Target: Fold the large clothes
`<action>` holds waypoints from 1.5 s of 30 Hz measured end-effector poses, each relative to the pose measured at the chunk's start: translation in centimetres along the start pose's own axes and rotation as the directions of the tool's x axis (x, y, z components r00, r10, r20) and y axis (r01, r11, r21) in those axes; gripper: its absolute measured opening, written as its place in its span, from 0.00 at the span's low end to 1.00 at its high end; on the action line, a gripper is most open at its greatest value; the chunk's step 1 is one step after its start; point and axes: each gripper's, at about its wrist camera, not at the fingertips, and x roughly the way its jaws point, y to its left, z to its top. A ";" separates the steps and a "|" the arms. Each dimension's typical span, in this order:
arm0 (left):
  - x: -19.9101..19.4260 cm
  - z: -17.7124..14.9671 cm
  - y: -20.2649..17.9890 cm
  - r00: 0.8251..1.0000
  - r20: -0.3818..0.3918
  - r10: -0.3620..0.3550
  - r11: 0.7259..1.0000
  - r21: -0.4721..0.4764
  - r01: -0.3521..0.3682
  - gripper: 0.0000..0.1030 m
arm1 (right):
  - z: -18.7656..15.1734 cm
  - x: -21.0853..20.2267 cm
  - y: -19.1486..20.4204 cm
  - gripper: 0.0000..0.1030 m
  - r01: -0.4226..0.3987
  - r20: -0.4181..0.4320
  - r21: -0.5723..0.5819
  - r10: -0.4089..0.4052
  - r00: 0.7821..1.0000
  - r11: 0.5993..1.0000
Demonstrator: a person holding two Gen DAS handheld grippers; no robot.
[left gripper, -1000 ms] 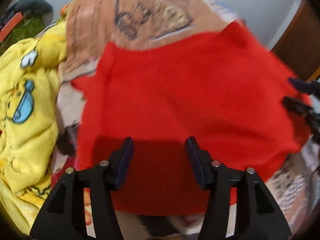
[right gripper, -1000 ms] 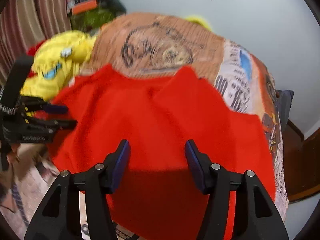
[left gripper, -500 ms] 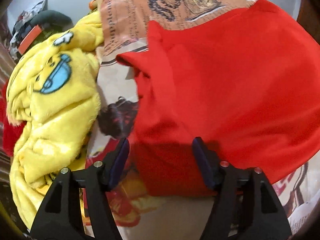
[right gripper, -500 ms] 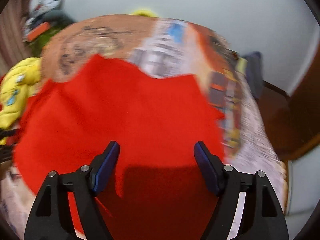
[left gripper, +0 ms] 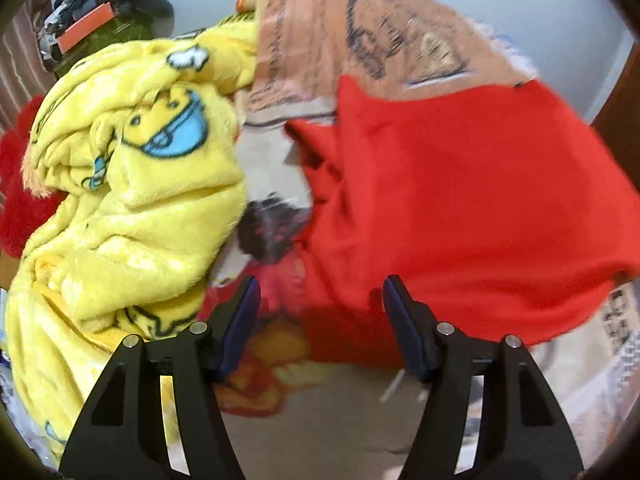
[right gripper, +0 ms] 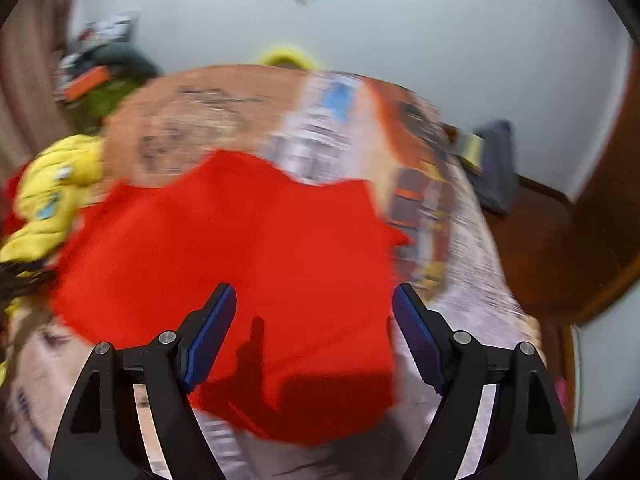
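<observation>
Left gripper (left gripper: 320, 312) is open, nothing pinched; it hangs over the near left edge of the red garment (left gripper: 460, 200). Its jaws opened over the past second, then eased in slightly. Right gripper (right gripper: 314, 320) is open wider, its jaws having just been opening, also empty, above the garment's near right part (right gripper: 240, 272).

Garment lies spread on the printed bedspread (left gripper: 360, 52), filling the centre and right of the left wrist view and the centre of the right wrist view. No fold is in hand; probably between grasps.

Advice for the next grasp: the left edge is rucked, with a loose flap at centre left of the left view. Take the outermost layer only, at matching corners on both sides, and lift evenly so the crease runs straight. Right view is blurred, so the exact corner there is hard to place.

Obstacles: yellow fleece blanket (left gripper: 132, 200) is heaped just beside the garment's left edge and could get caught in the left grasp. Clutter pile (left gripper: 100, 20) at upper left is well apart.
</observation>
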 end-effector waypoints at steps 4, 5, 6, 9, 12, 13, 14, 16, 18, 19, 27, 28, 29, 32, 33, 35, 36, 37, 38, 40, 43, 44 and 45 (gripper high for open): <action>-1.6 0.0 -1.4 0.998 0.013 -0.061 0.998 -0.009 0.062 0.62 | -0.4 1.0 4.2 0.75 -0.069 -0.034 -0.077 0.066 0.997 0.995; -1.9 -0.2 -1.5 0.996 0.011 -0.089 0.996 -0.030 0.090 0.62 | -0.8 1.7 4.5 0.75 -0.063 -0.045 -0.098 0.059 0.997 0.993; -2.0 -0.2 -1.5 0.994 0.010 -0.110 0.993 -0.046 0.111 0.62 | -1.4 2.0 4.9 0.75 -0.044 -0.056 -0.117 0.037 0.998 0.992; -2.6 -1.1 -1.1 0.977 0.004 -0.214 0.967 -0.138 0.212 0.62 | -2.5 3.9 4.5 0.75 -0.001 -0.108 -0.139 -0.014 0.994 0.990; -3.0 -2.2 -0.8 0.959 -0.005 -0.282 0.939 -0.205 0.275 0.62 | -3.2 4.4 2.4 0.75 0.000 -0.137 -0.087 -0.012 0.991 0.996; -3.3 -2.7 -1.0 0.956 -0.009 -0.295 0.936 -0.205 0.287 0.62 | -3.3 4.3 1.4 0.75 0.005 -0.132 -0.065 -0.013 0.991 0.998; -3.3 -3.1 -1.2 0.948 -0.014 -0.317 0.928 -0.210 0.307 0.62 | -3.4 4.1 0.7 0.76 0.029 -0.127 -0.055 -0.036 0.991 0.998; -3.3 -3.7 -1.4 0.938 -0.024 -0.347 0.914 -0.233 0.332 0.62 | -3.8 3.5 -0.1 0.76 0.107 -0.123 -0.074 -0.116 0.986 0.992; -3.0 -4.1 -1.5 0.927 -0.039 -0.374 0.900 -0.255 0.353 0.62 | -4.2 3.2 -1.0 0.76 0.128 -0.126 -0.093 -0.139 0.982 0.987; -2.7 -4.3 -1.7 0.920 -0.047 -0.388 0.893 -0.265 0.363 0.62 | -4.4 3.1 -1.8 0.76 0.151 -0.130 -0.082 -0.161 0.978 0.985; 0.1 -3.8 -0.9 0.851 -0.013 -0.525 0.767 -0.440 0.467 0.63 | -5.6 2.7 -5.1 0.77 0.180 -0.158 -0.011 -0.180 0.971 0.984; 0.6 -3.6 -0.7 0.835 -0.002 -0.550 0.738 -0.468 0.485 0.63 | -5.7 2.5 -5.0 0.77 0.183 -0.155 -0.013 -0.183 0.971 0.983; 1.2 -3.5 -0.6 0.823 0.006 -0.568 0.715 -0.492 0.498 0.63 | -5.7 2.6 -5.0 0.78 0.182 -0.153 -0.009 -0.181 0.972 0.983; 2.8 -3.0 -0.5 0.816 0.026 -0.578 0.687 -0.524 0.503 0.63 | -5.8 2.8 -5.1 0.78 0.178 -0.152 0.013 -0.174 0.973 0.984; 3.1 -2.9 -0.6 0.819 0.026 -0.573 0.690 -0.525 0.499 0.63 | -5.8 2.9 -5.1 0.78 0.178 -0.151 0.016 -0.174 0.973 0.984; 4.3 -2.2 -0.9 0.831 0.028 -0.555 0.694 -0.535 0.481 0.63 | -5.9 3.0 -5.2 0.78 0.176 -0.152 0.027 -0.170 0.974 0.984; 4.8 -1.9 -0.9 0.831 0.034 -0.556 0.687 -0.544 0.482 0.63 | -6.0 3.1 -5.2 0.78 0.174 -0.152 0.032 -0.167 0.974 0.984; 5.4 -1.5 -0.8 0.829 0.044 -0.558 0.673 -0.560 0.483 0.63 | -6.0 3.1 -5.3 0.78 0.168 -0.153 0.041 -0.161 0.975 0.985; 6.0 -1.2 -0.7 0.825 0.056 -0.562 0.659 -0.574 0.487 0.63 | -6.0 3.2 -5.4 0.78 0.163 -0.155 0.048 -0.154 0.976 0.985; 7.3 -0.4 -0.4 0.820 0.086 -0.566 0.621 -0.609 0.493 0.63 | -6.0 3.3 -5.6 0.78 0.153 -0.159 0.063 -0.142 0.977 0.986; 8.6 0.5 0.0 0.807 0.136 -0.574 0.553 -0.663 0.505 0.63 | -6.1 3.3 -6.0 0.78 0.137 -0.164 0.089 -0.122 0.979 0.987; 9.1 0.8 0.1 0.811 0.150 -0.565 0.537 -0.679 0.500 0.59 | -6.2 3.3 -6.0 0.78 0.134 -0.164 0.093 -0.117 0.979 0.987; 9.4 0.9 0.2 0.814 0.158 -0.558 0.531 -0.686 0.497 0.53 | -6.2 3.3 -6.1 0.78 0.131 -0.163 0.094 -0.114 0.980 0.987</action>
